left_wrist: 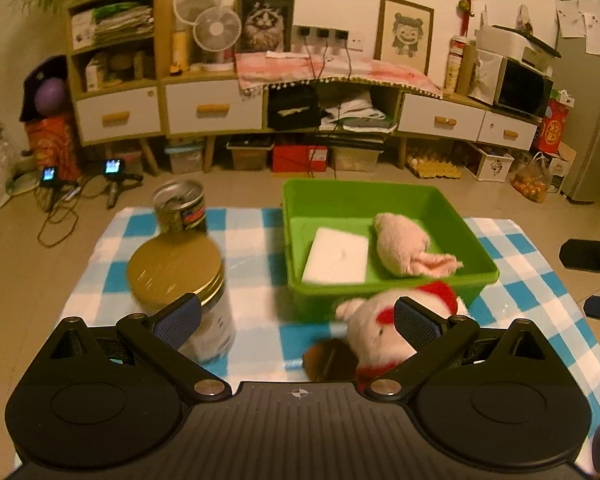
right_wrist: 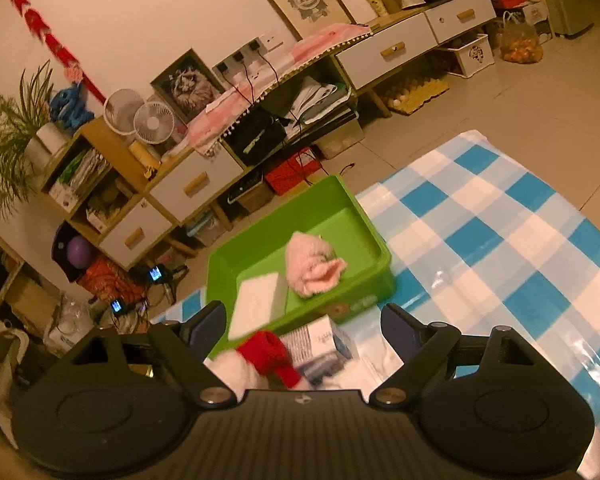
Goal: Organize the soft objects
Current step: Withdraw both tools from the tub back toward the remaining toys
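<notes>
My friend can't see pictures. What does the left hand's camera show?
A green bin on a blue checked cloth holds a white block and a pink plush. A white plush toy lies just outside it, between the open left gripper fingers, beside two jars.

Left tool (left_wrist: 298,322) and right tool (right_wrist: 302,326) both angle downward, jaws apart, gripping nothing.

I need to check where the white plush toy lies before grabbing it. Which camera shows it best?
The left wrist view: the white plush toy shows its head and red trim, lying on the checked cloth just in front of the green bin. The right wrist view catches only a blurred white-and-red part at the bottom edge.
</notes>
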`<move>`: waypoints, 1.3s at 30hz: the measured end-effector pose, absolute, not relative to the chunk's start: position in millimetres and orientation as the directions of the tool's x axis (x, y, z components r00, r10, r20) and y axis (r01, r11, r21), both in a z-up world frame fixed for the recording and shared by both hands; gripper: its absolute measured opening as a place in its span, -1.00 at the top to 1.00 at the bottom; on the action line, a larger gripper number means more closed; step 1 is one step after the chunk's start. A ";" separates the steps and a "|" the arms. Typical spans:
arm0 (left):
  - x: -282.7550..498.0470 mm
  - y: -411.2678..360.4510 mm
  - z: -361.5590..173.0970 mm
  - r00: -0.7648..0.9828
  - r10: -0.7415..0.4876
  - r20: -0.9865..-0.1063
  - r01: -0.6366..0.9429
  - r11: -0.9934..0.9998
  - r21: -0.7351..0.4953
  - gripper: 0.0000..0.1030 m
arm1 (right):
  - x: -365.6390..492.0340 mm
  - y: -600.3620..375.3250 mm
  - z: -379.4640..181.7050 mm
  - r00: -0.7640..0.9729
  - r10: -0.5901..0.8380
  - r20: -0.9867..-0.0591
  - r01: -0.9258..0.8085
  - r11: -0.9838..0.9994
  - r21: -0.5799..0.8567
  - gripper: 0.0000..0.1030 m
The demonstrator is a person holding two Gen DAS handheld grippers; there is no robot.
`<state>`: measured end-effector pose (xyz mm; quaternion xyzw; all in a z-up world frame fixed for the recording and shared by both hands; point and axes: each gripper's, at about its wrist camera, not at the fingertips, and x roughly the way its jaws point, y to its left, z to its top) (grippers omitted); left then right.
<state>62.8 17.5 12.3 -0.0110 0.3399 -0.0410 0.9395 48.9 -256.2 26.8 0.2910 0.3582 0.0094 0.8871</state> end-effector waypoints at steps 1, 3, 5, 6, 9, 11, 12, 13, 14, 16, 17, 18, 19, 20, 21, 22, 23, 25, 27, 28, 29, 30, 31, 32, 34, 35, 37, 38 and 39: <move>59.1 20.2 11.7 0.764 -0.083 -0.640 0.066 0.997 -0.050 -0.90 | 45.7 -255.7 25.4 0.742 0.221 -0.633 0.190 0.837 0.514 0.07; 49.5 25.5 9.3 0.765 -0.081 -0.639 0.064 0.997 -0.050 -0.90 | 39.0 -254.0 22.8 0.738 0.220 -0.638 0.178 0.849 0.498 0.07; 40.2 30.6 4.4 0.764 -0.085 -0.639 0.071 0.996 -0.048 -0.90 | 31.6 -251.9 21.2 0.734 0.227 -0.640 0.164 0.855 0.491 0.06; 36.7 31.4 2.2 0.759 -0.086 -0.645 0.073 0.996 -0.046 -0.90 | 28.1 -251.0 19.9 0.729 0.234 -0.644 0.160 0.855 0.492 0.06; 28.3 34.0 -1.1 0.743 -0.092 -0.663 0.091 0.995 -0.035 -0.90 | 17.3 -245.4 17.6 0.725 0.244 -0.644 0.131 0.869 0.477 0.05; 21.2 36.8 -2.4 0.747 -0.092 -0.658 0.100 0.995 -0.026 -0.90 | 9.6 -240.0 17.3 0.732 0.220 -0.645 0.114 0.894 0.433 0.05; 17.8 38.1 -3.7 0.746 -0.092 -0.659 0.104 0.994 -0.022 -0.90 | 6.8 -237.5 17.2 0.734 0.209 -0.646 0.108 0.904 0.415 0.04; 15.4 38.6 -5.5 0.744 -0.093 -0.662 0.106 0.994 -0.021 -0.90 | 4.2 -235.1 17.2 0.736 0.201 -0.646 0.102 0.911 0.399 0.04; 13.1 39.5 -7.2 0.740 -0.097 -0.665 0.110 0.994 -0.022 -0.90 | 1.4 -233.2 16.5 0.738 0.199 -0.645 0.093 0.916 0.390 0.03; 8.5 41.7 -11.5 0.732 -0.105 -0.673 0.119 0.993 -0.026 -0.90 | -3.0 -230.6 14.6 0.739 0.202 -0.643 0.081 0.921 0.382 -0.02; 6.5 42.6 -13.3 0.729 -0.107 -0.677 0.122 0.992 -0.025 -0.90 | -5.2 -229.5 13.4 0.738 0.204 -0.643 0.075 0.922 0.379 -0.04; 4.5 44.9 -14.8 0.727 -0.107 -0.678 0.124 0.992 -0.024 -0.90 | -6.7 -228.6 12.6 0.737 0.205 -0.644 0.069 0.925 0.374 -0.04; 2.5 45.8 -16.3 0.726 -0.107 -0.680 0.127 0.992 -0.021 -0.90 | -8.5 -227.5 12.0 0.736 0.207 -0.644 0.061 0.928 0.367 -0.04; 0.0 46.4 -17.7 0.725 -0.106 -0.681 0.129 0.991 -0.017 -0.90 | -10.4 -226.7 11.4 0.736 0.208 -0.645 0.053 0.931 0.360 -0.04; -2.2 47.3 -19.2 0.724 -0.106 -0.682 0.133 0.991 -0.013 -0.90 | -12.0 -226.3 11.1 0.736 0.209 -0.644 0.045 0.934 0.354 -0.05; -4.6 48.7 -20.2 0.725 -0.106 -0.681 0.134 0.991 -0.011 -0.90 | -14.3 -225.9 11.0 0.737 0.208 -0.643 0.037 0.938 0.346 -0.05; -6.7 49.6 -21.3 0.726 -0.105 -0.680 0.135 0.991 -0.009 -0.90 | -16.1 -225.9 10.8 0.738 0.207 -0.642 0.031 0.941 0.338 -0.05; -10.0 52.4 -24.2 0.724 -0.109 -0.682 0.136 0.991 -0.014 -0.90 | -20.0 -226.1 9.8 0.741 0.205 -0.640 0.019 0.946 0.324 -0.06; -13.2 55.3 -27.0 0.722 -0.121 -0.681 0.135 0.990 -0.033 -0.90 | -24.1 -226.6 7.7 0.746 0.199 -0.636 0.010 0.951 0.308 -0.09; -15.0 56.5 -28.3 0.723 -0.125 -0.680 0.132 0.990 -0.042 -0.90 | -27.3 -227.0 5.5 0.749 0.192 -0.634 0.008 0.954 0.298 -0.12; -17.0 58.1 -29.9 0.725 -0.128 -0.677 0.128 0.990 -0.051 -0.90 | -29.1 -227.3 4.5 0.751 0.187 -0.633 0.007 0.957 0.291 -0.14; -18.3 59.0 -30.5 0.727 -0.130 -0.674 0.126 0.990 -0.055 -0.90 | -31.3 -227.6 3.1 0.753 0.186 -0.631 0.002 0.959 0.285 -0.15; -20.1 59.9 -31.7 0.731 -0.133 -0.669 0.125 0.990 -0.060 -0.90 | -33.6 -228.0 1.5 0.754 0.187 -0.629 -0.006 0.960 0.278 -0.15; -21.7 60.2 -33.0 0.736 -0.135 -0.663 0.125 0.990 -0.062 -0.90 | -36.1 -228.8 0.1 0.755 0.189 -0.627 -0.014 0.962 0.272 -0.16; -25.0 60.4 -35.9 0.745 -0.136 -0.653 0.123 0.990 -0.065 -0.90 | -40.2 -230.3 -2.7 0.759 0.189 -0.623 -0.026 0.965 0.261 -0.16; -26.4 60.1 -37.4 0.747 -0.140 -0.650 0.125 0.990 -0.069 -0.90 | -41.8 -231.2 -4.5 0.761 0.188 -0.621 -0.030 0.967 0.255 -0.17; -29.1 59.1 -41.2 0.751 -0.149 -0.644 0.129 0.989 -0.078 -0.90 | -44.2 -233.1 -8.4 0.763 0.184 -0.620 -0.035 0.969 0.245 -0.19; -30.5 58.5 -42.9 0.752 -0.153 -0.641 0.131 0.988 -0.081 -0.90 | -45.0 -233.9 -10.7 0.763 0.182 -0.620 -0.035 0.970 0.241 -0.20; -31.4 58.1 -44.9 0.752 -0.157 -0.640 0.136 0.987 -0.083 -0.90 | -45.9 -234.6 -13.0 0.763 0.180 -0.621 -0.035 0.971 0.238 -0.21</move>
